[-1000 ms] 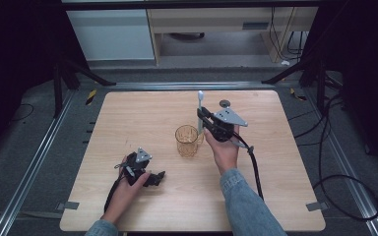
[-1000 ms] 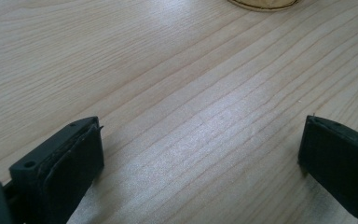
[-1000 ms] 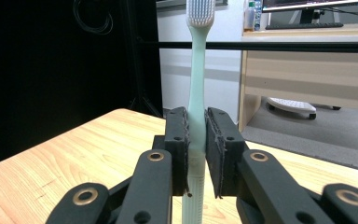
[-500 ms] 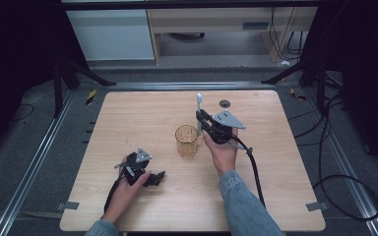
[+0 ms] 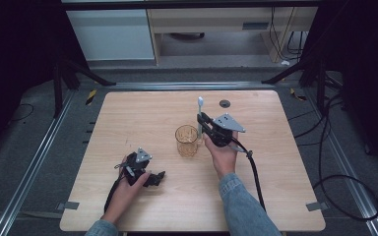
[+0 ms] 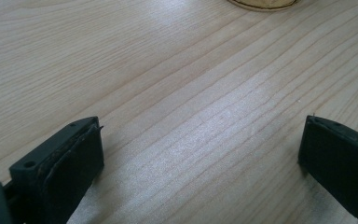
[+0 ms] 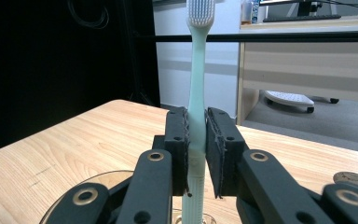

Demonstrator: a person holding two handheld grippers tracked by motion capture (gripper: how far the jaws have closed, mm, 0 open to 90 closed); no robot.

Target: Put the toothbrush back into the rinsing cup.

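Observation:
My right gripper (image 5: 200, 119) (image 7: 197, 154) is shut on a pale green toothbrush (image 7: 197, 84) (image 5: 200, 114), holding it upright with the bristles at the top. It hovers just right of and above a clear amber cup (image 5: 186, 140), whose rim (image 7: 98, 179) lies below the jaws in the right gripper view. The brush's lower end hangs over the cup's opening. My left gripper (image 5: 158, 177) (image 6: 200, 154) rests low on the wooden table (image 5: 128, 123) at the front left, open, with bare wood between its pads (image 6: 81, 158). The cup's base (image 6: 263, 3) peeks in at the top of the left gripper view.
A small dark round disc (image 5: 224, 103) lies on the table behind the right gripper. Cables (image 5: 256, 177) trail from both grippers toward the front edge. Dark stand legs (image 5: 78, 73) and furniture stand beyond the table's far edge.
The right gripper with the toothbrush has shifted slightly toward the cup. The left gripper has stayed put.

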